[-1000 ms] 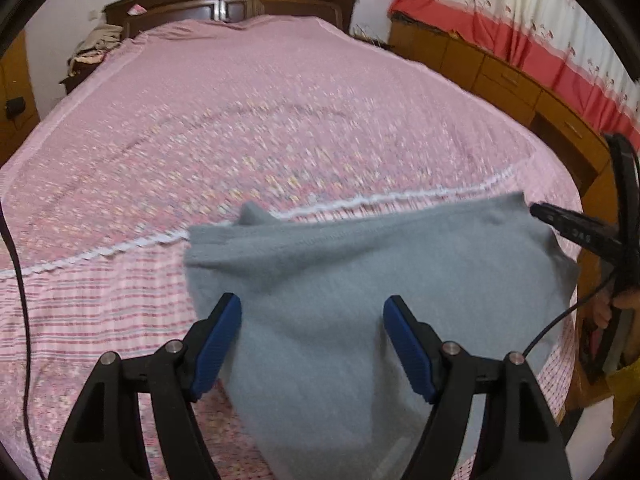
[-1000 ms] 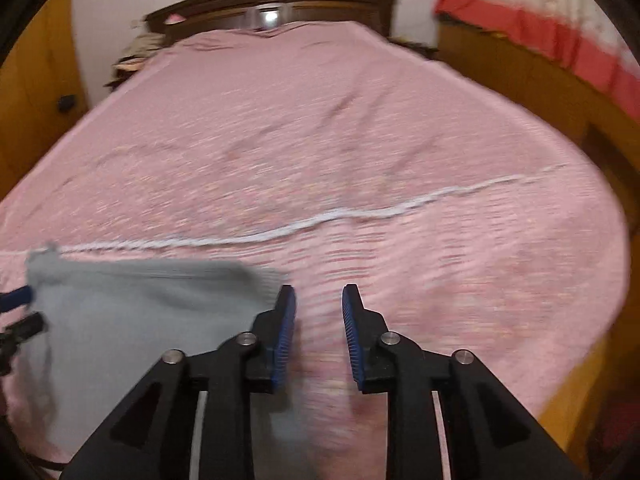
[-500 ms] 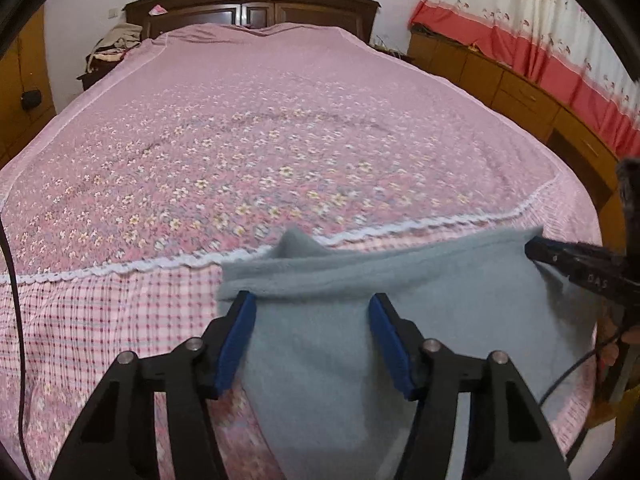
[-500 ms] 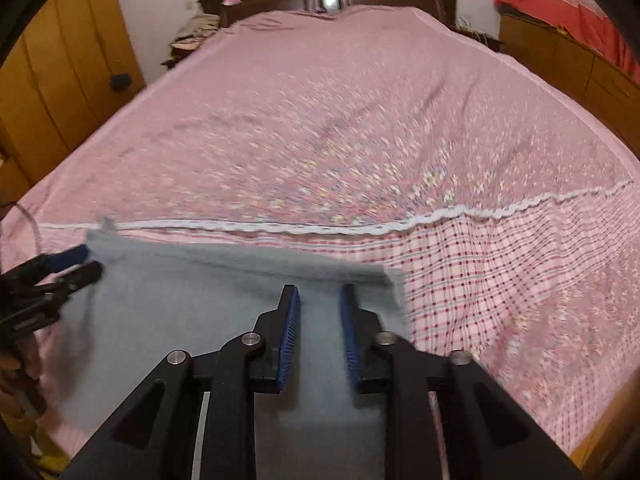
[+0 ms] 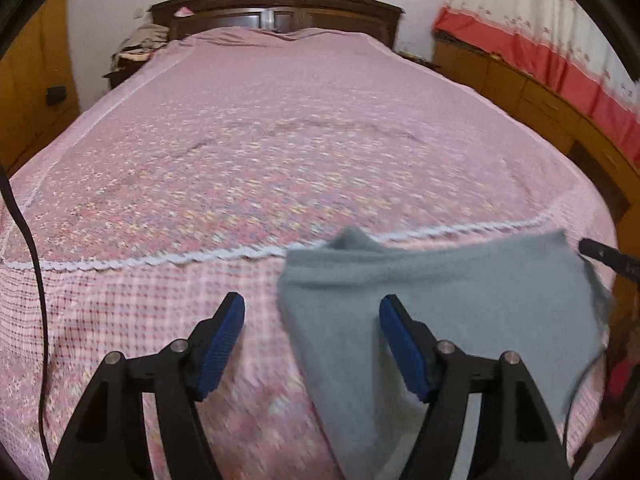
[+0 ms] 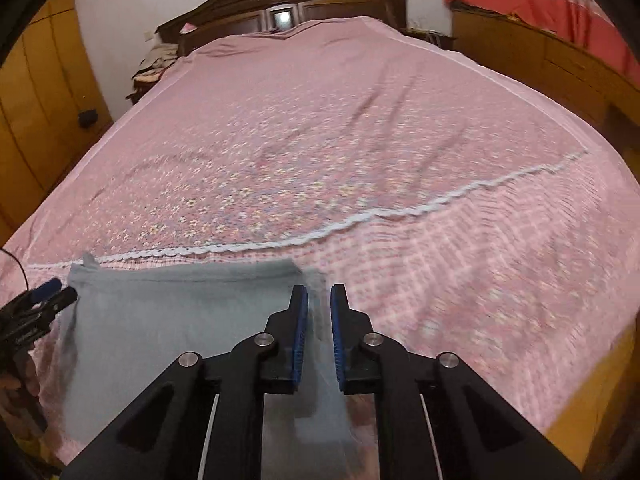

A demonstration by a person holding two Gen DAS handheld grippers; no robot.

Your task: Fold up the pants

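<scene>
Against the frames a second ago, the folded grey fleece pants sit further toward the right of the left wrist view, so the left gripper has slid leftward off the cloth. Its left pad now hangs over the pink floral bedspread while its right pad remains above the grey fabric. Its jaws have just been opening again after a brief narrowing, and they stand wide with only the left edge of the pants lying beneath the gap, nothing pinched. The right gripper has swung from bare bedspread back to the right edge of the pants, and its jaws have just been closing to a narrow slit. Blurred grey cloth shows in and below that slit (too smeared to say the pads truly press it), so by its near-shut stance it counts as closed.

The pants lie near the foot of the large wooden-framed bed, just in front of the white lace trim that crosses the bedspread. They already form a compact, roughly rectangular pad, one small corner poking up at the far left. Judging from that shape, most of the folding looks done. What seems left is smoothing that corner, perhaps one more fold, and letting go.
</scene>
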